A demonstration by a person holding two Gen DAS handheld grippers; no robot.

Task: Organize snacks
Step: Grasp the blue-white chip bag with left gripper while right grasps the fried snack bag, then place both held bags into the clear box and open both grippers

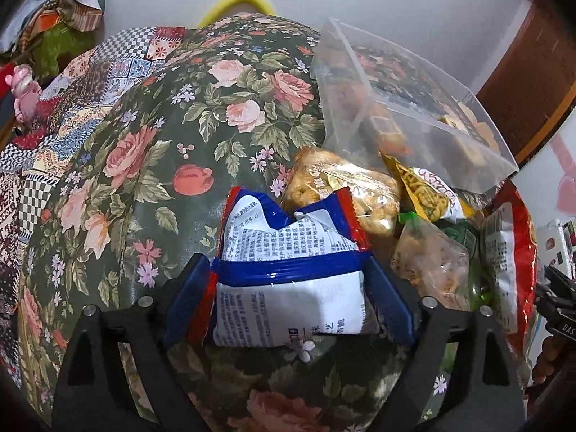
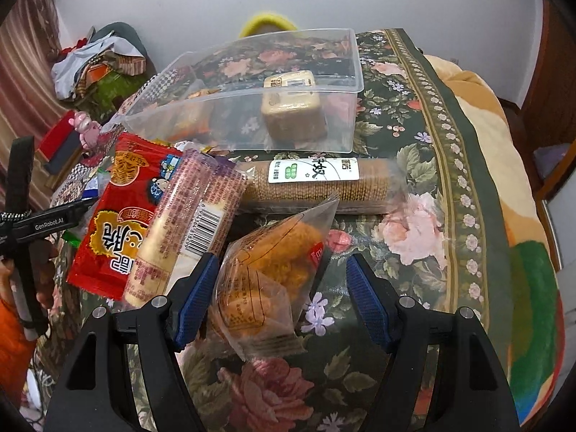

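My left gripper [image 1: 288, 280] is shut on a white, blue and red snack packet [image 1: 284, 288], held just above the floral tablecloth. Past it lie clear bags of fried snacks [image 1: 345, 187] and a red bag [image 1: 511, 259]. A clear plastic box [image 1: 414, 108] with a few snacks inside stands behind them. My right gripper [image 2: 282, 288] is open around a clear bag of orange pastry [image 2: 273, 270] lying on the table. Beyond it are a long biscuit roll [image 2: 316, 183], a pink wafer pack [image 2: 190, 219], a red noodle-snack bag [image 2: 115, 223] and the same clear box [image 2: 252, 108].
The table carries a dark floral cloth [image 1: 162, 165]. A patchwork cloth and a pink toy [image 1: 25, 90] lie at the left. A pile of clothes [image 2: 100, 68] sits by the wall. An orange blanket [image 2: 504, 180] hangs at the table's right side.
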